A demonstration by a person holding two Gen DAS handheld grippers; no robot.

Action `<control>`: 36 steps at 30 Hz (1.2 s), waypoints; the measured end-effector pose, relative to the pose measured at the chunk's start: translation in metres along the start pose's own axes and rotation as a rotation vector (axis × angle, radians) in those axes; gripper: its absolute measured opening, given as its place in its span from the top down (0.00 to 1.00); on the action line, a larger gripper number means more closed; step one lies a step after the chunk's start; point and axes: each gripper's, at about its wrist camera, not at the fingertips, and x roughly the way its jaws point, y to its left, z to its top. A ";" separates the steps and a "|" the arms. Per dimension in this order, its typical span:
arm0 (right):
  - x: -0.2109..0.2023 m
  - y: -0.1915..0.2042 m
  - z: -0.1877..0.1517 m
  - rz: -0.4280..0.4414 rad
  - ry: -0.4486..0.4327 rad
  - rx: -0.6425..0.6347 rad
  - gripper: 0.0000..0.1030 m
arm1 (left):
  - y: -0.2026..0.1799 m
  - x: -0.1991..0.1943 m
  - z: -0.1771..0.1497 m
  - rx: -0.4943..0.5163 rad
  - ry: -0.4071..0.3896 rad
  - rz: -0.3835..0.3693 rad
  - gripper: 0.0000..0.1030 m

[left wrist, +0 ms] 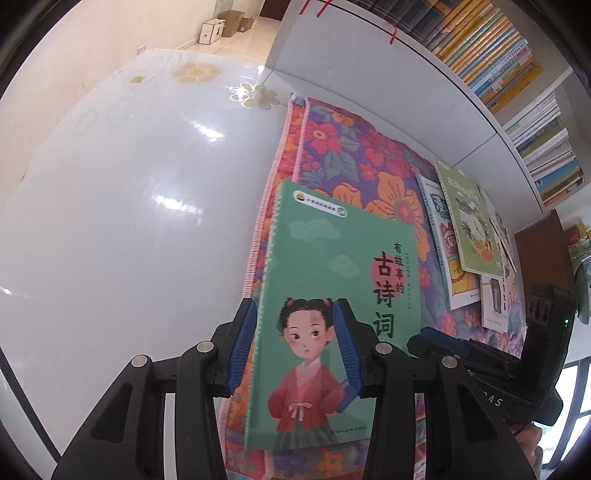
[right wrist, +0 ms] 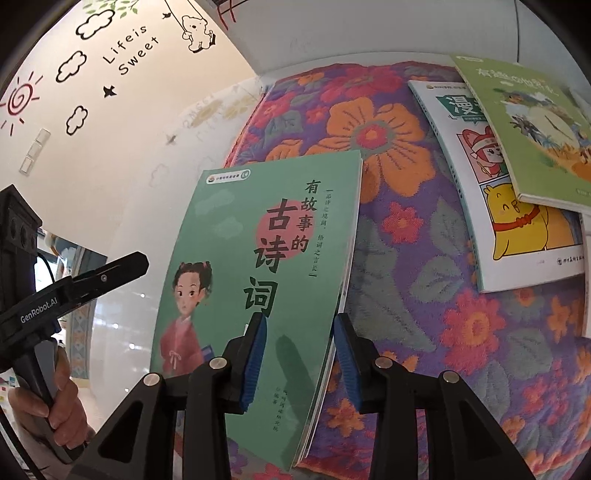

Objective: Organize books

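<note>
1. Left gripper (left wrist: pixel 301 347) clamped on spine edge of green book (left wrist: pixel 332 314), pads on both faces.
2. Right gripper (right wrist: pixel 301 360) astride the book's page edge; pad contact unclear.
3. Book lifted, tilted above floral mat (left wrist: pixel 369 162).
4. Farther right on mat, overlapping loose books (right wrist: pixel 517 177).
5. Beyond, white bookshelf (left wrist: pixel 424 88).

Two grippers (left wrist: pixel 295 347) (right wrist: pixel 301 358) are seen; one green book (left wrist: pixel 332 280) is held up, three or four loose books (left wrist: pixel 465 236) are counted on one floral mat (left wrist: pixel 354 155); two cardboard boxes (left wrist: pixel 221 26) are seen
</note>
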 end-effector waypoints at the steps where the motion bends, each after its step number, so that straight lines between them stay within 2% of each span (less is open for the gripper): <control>1: -0.003 -0.002 0.000 0.009 -0.007 0.003 0.65 | -0.004 -0.001 0.000 0.006 0.000 0.004 0.61; 7: -0.032 -0.023 -0.003 0.017 -0.062 0.028 0.65 | -0.037 0.001 0.002 0.039 -0.004 0.001 0.61; 12: -0.080 -0.059 -0.008 -0.004 -0.126 0.052 0.65 | -0.082 0.011 0.005 0.058 -0.009 -0.029 0.61; 19: -0.162 -0.143 -0.023 -0.063 -0.245 0.134 0.65 | -0.164 0.036 0.001 0.121 -0.007 -0.082 0.61; 23: -0.195 -0.196 -0.030 -0.050 -0.302 0.218 0.65 | -0.199 0.064 0.004 0.083 -0.025 -0.124 0.58; 28: -0.206 -0.247 -0.013 0.002 -0.352 0.301 0.65 | -0.222 0.103 0.013 0.038 -0.012 -0.125 0.58; 31: -0.199 -0.260 0.005 0.025 -0.356 0.294 0.64 | -0.231 0.118 0.016 0.017 -0.037 -0.083 0.58; 36: -0.173 -0.278 0.036 0.072 -0.327 0.294 0.64 | -0.235 0.141 0.023 -0.024 -0.017 -0.070 0.58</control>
